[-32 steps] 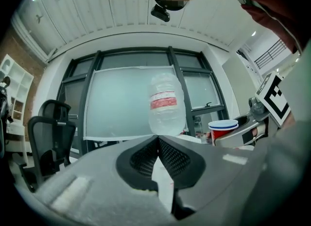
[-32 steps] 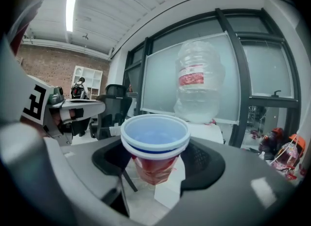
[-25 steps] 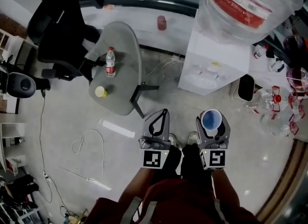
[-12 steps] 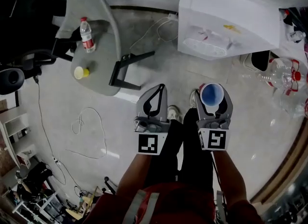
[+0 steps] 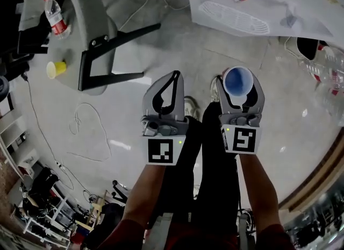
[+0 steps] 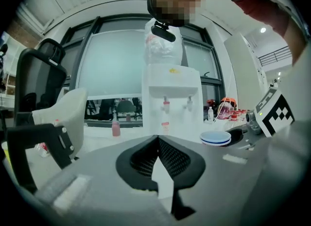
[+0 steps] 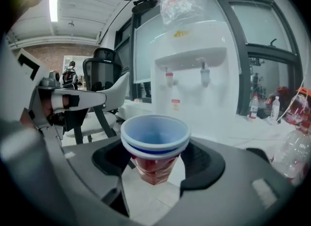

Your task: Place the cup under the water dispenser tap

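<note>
A blue-rimmed cup [image 5: 238, 80] with a red lower body sits upright between the jaws of my right gripper [image 5: 238, 82], which is shut on it. In the right gripper view the cup [image 7: 155, 145] fills the middle. Behind it stands the white water dispenser [image 7: 194, 74] with its red tap [image 7: 169, 78] and a second tap [image 7: 205, 77], still some way off. My left gripper [image 5: 174, 78] hangs beside the right one, shut and holding nothing. From the head view the dispenser's front and drip grille [image 5: 234, 18] lie at the top right.
A grey side table [image 5: 91, 7] at the upper left carries a water bottle [image 5: 55, 15] and a yellow cup [image 5: 56, 69]. A thin cable [image 5: 88, 130] loops over the floor. Clear plastic bottles [image 5: 328, 77] lie right of the dispenser. A black office chair [image 6: 34, 84] stands left.
Both grippers have sunk toward the floor, side by side, the cup still held. In the head view the dispenser and side table have grown larger and slid to the top edge.
</note>
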